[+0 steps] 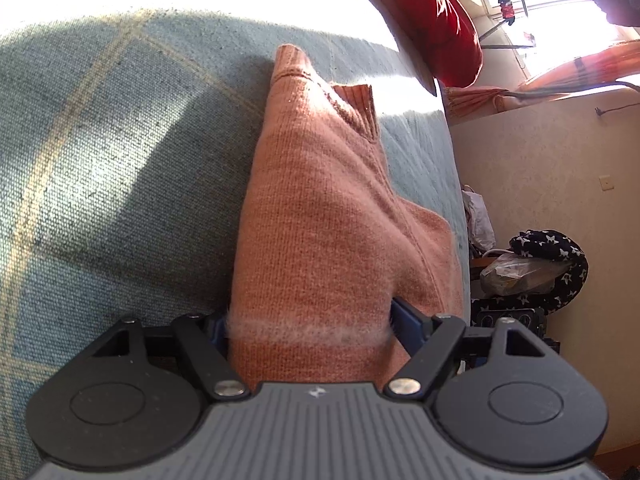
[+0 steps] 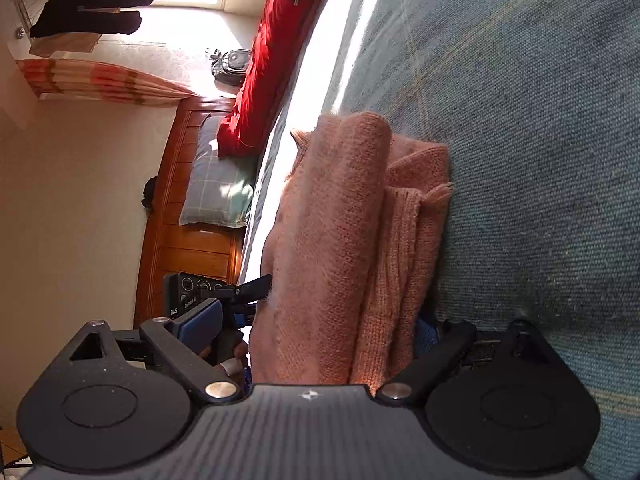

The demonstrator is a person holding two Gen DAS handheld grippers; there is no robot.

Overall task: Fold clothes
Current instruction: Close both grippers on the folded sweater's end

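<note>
While your left hand-held gripper (image 1: 310,320) pinches the folded orange sweater (image 1: 320,208) on the bed (image 1: 100,140), your right hand-held gripper (image 2: 320,328) straddles it, spread

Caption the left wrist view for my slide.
Left claw straddles a folded orange sweater on a blue plaid bedspread, red quilt beyond.

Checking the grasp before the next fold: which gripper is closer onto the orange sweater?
Left. The left gripper has both pads against the sweater; the right gripper straddles it with one pad standing clear.
</note>
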